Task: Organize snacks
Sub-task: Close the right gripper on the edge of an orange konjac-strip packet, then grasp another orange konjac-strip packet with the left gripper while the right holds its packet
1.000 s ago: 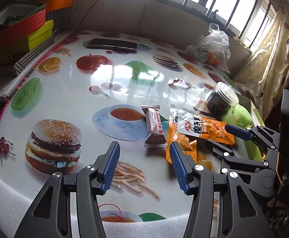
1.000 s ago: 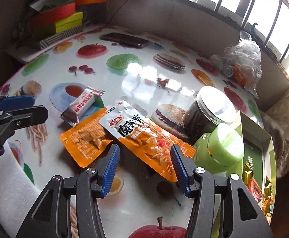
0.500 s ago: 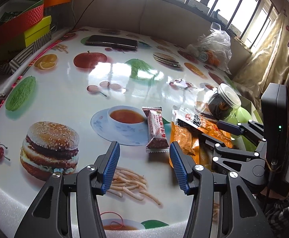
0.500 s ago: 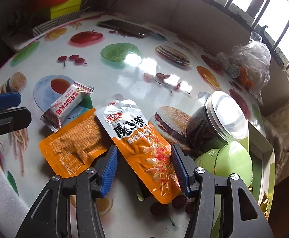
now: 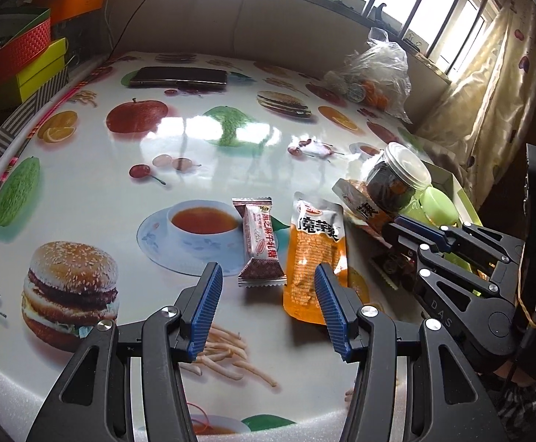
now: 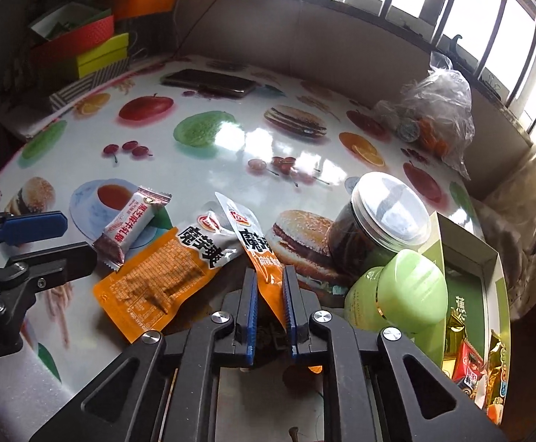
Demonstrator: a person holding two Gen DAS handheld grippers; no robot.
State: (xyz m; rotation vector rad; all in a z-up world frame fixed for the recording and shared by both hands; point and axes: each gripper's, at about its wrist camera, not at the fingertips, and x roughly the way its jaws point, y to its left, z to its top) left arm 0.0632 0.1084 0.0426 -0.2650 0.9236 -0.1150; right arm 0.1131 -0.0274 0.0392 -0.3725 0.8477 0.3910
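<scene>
Right gripper (image 6: 271,307) pinches one orange pouch (image 6: 258,254) between narrow fingers; left gripper (image 5: 266,307) gapes wide — second pouch (image 5: 314,254) and candy (image 5: 258,246) just ahead, unsorted. Box (image 6: 466,258) rightward already holds a few snacks.

The pouch (image 6: 264,258) lower end is hidden between the right gripper (image 6: 271,316) pads. The box (image 6: 463,258) is cut off by the frame's dark edge.

Home: food-print tablecloth (image 5: 194,154), curtained window (image 5: 489,84)
</scene>
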